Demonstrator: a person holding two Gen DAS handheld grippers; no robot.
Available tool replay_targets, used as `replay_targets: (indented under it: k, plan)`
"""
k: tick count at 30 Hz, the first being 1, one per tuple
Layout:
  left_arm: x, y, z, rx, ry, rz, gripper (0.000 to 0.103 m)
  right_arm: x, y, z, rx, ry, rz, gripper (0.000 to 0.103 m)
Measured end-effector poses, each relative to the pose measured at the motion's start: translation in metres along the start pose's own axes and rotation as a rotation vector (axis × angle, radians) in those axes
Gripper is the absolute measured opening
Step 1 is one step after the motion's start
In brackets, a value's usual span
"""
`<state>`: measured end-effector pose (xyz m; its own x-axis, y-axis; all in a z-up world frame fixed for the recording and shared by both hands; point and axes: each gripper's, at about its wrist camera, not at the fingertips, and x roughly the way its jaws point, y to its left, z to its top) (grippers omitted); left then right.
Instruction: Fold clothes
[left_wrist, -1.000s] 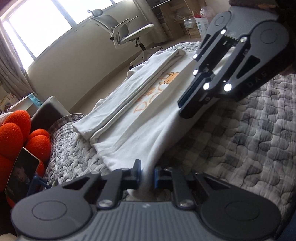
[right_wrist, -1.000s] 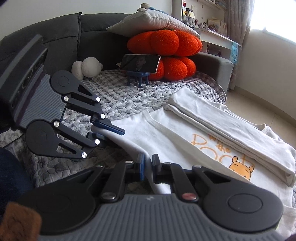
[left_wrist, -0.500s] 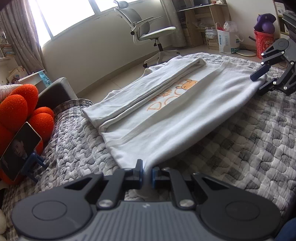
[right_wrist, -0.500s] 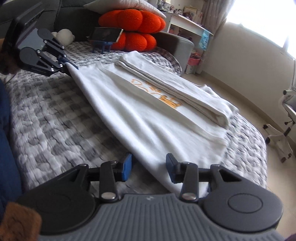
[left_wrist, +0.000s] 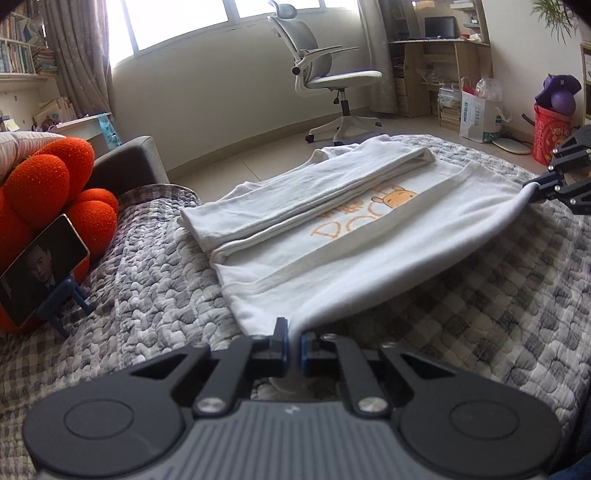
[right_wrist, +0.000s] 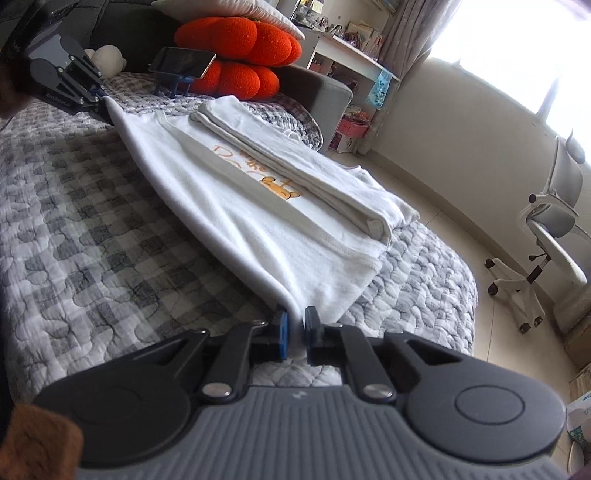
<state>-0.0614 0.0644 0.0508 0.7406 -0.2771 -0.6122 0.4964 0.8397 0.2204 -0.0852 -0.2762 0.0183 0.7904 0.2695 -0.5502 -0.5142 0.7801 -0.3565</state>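
My left tongs and right tongs, whose jaws have just closed, each clamp a corner of the white shirt on the bed; one side lies folded, this near side remains.

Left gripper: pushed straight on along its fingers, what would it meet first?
The left gripper is shut on an edge of the white T-shirt, so it would likely push into that cloth first, then the folded strip beyond. Depth is unclear.
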Motion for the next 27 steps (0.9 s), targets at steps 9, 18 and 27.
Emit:
replay_targets:
  k: [9, 18, 27]
  plan:
    - [0.000, 0.019, 0.036, -0.112, -0.053, 0.045, 0.006, -0.007, -0.032, 0.033, 0.142, -0.156, -0.086, 0.006]
    - [0.029, 0.051, 0.086, -0.167, -0.083, 0.069, 0.006, 0.031, -0.074, 0.077, 0.225, -0.210, -0.160, 0.006]
    - [0.103, 0.105, 0.133, -0.280, 0.006, 0.006, 0.006, 0.094, -0.131, 0.116, 0.295, -0.137, -0.155, 0.006]
